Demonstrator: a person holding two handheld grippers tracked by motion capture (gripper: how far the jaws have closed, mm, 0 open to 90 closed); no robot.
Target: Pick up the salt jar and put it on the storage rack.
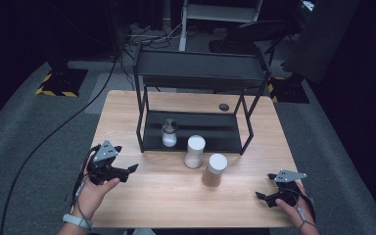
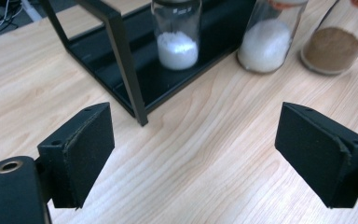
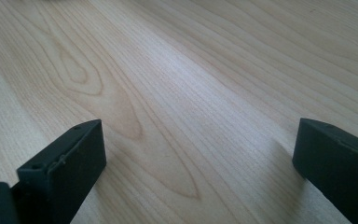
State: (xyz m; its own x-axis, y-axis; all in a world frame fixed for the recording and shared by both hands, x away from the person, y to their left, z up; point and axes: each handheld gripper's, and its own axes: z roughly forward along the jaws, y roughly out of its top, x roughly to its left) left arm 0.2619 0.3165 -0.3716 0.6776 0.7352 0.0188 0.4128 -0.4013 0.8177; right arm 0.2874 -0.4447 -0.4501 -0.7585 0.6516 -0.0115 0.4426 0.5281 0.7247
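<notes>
Atop both jars (image 2: pixel 265 39), lids cut off

Black 2-tier shelf rack (image 1: pixel 198 78) on wooden table (image 1: pixel 147 196)

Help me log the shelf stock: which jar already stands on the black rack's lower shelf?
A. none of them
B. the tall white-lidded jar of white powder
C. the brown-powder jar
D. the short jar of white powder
D: the short jar stands on the rack's lower shelf, while the tall white jar and the brown jar stand on the table in front of it.
</notes>
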